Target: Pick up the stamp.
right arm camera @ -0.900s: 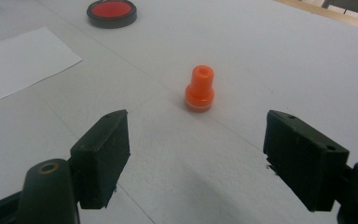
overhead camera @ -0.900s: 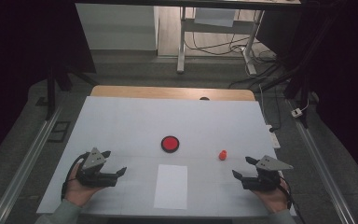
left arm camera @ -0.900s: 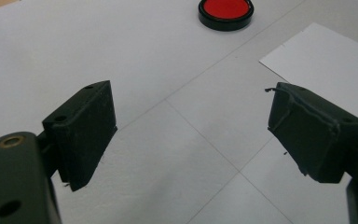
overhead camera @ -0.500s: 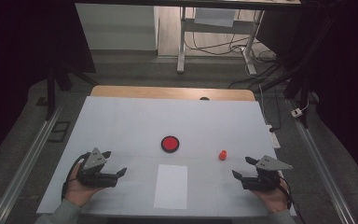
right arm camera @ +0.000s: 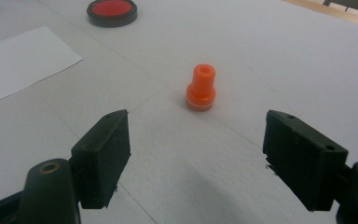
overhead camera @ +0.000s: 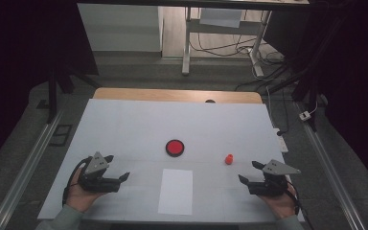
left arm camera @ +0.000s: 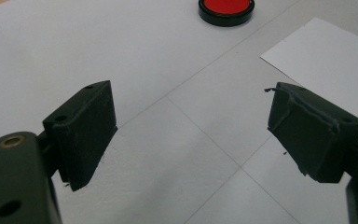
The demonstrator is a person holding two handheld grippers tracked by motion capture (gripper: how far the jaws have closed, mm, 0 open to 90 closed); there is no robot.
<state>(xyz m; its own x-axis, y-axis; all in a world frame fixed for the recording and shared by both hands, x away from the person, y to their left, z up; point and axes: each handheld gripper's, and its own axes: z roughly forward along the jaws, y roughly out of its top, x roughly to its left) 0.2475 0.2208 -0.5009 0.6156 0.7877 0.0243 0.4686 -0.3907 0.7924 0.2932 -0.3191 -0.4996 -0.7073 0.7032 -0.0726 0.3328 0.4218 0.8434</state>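
Right hand-held gripper [right arm camera: 196,154] stood wide, empty, near the small orange plastic stamp [right arm camera: 201,87]; left hand-held gripper [left arm camera: 191,135] likewise wide. Nothing grasped; work judged unstarted on the counter [overhead camera: 124,124].

White table cover [overhead camera: 124,129] fills the middle of the high view, with faint grid lines [left arm camera: 200,126] on it. A wooden strip [overhead camera: 172,95] runs along its far edge, with a small dark round spot [overhead camera: 210,101] on the strip, right of centre. Metal rails flank the table, one lower left [overhead camera: 24,172], one lower right [overhead camera: 333,172]. White stand legs [overhead camera: 187,43] top centre, loose cables [overhead camera: 220,48] on the floor beside them. White plug [overhead camera: 306,115] on the floor, right. White power strip [overhead camera: 281,141] just beside the cover's right edge.
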